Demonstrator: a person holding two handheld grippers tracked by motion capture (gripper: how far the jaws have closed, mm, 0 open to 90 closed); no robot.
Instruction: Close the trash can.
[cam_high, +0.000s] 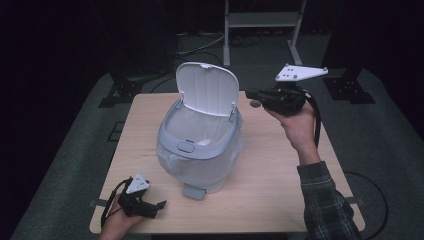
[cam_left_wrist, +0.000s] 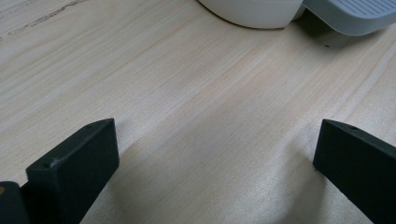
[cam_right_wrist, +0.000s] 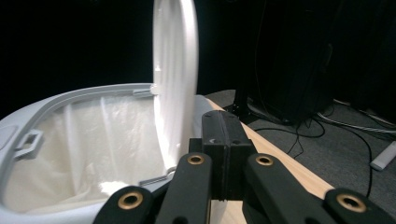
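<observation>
A small grey pedal bin stands mid-table with its white lid raised upright and a white liner bag inside. Its foot pedal points at the front edge. My right gripper is held in the air just right of the lid, pointing left, jaws shut with nothing between them. In the right gripper view the shut jaws sit beside the lid, above the bin's rim. My left gripper rests at the table's front left, open and empty. Its jaws face the pedal.
The wooden table has bare room right of the bin and along the front. Behind it stand a metal frame and dark stand feet on grey carpet. Cables lie on the floor.
</observation>
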